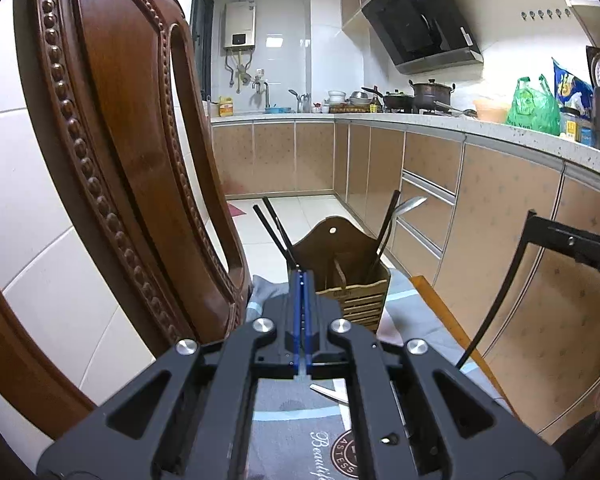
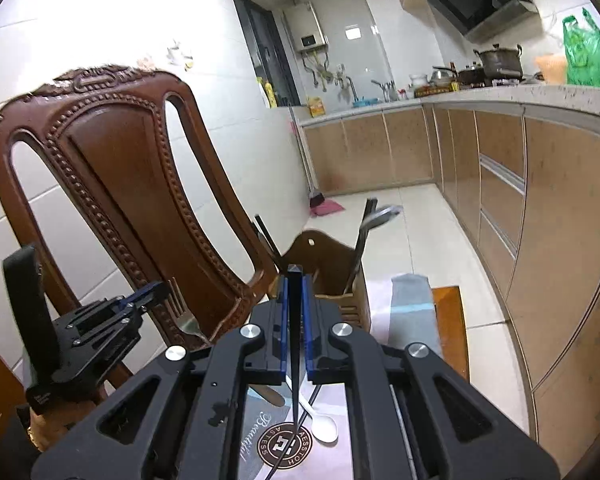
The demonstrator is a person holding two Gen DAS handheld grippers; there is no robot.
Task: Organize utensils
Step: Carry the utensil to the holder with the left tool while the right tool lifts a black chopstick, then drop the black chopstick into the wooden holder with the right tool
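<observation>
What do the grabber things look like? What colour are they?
Both are black, angular frames with cut-out holes and round silver bolts. Each ends in two long, thin blue fingers: the left gripper and the right gripper match. A curved black handle shows behind the left one. No sleeves or cables show.

The utensil holder [image 1: 354, 280] is matt slatted wood; the chair [image 2: 140, 184] is glossy carved wood. The fork [image 2: 184, 320] is shiny metal, the spoon [image 2: 324, 426] smooth white plastic. Printed cloth [image 1: 292, 412] covers the table. Both claws look like matt black plastic.
</observation>
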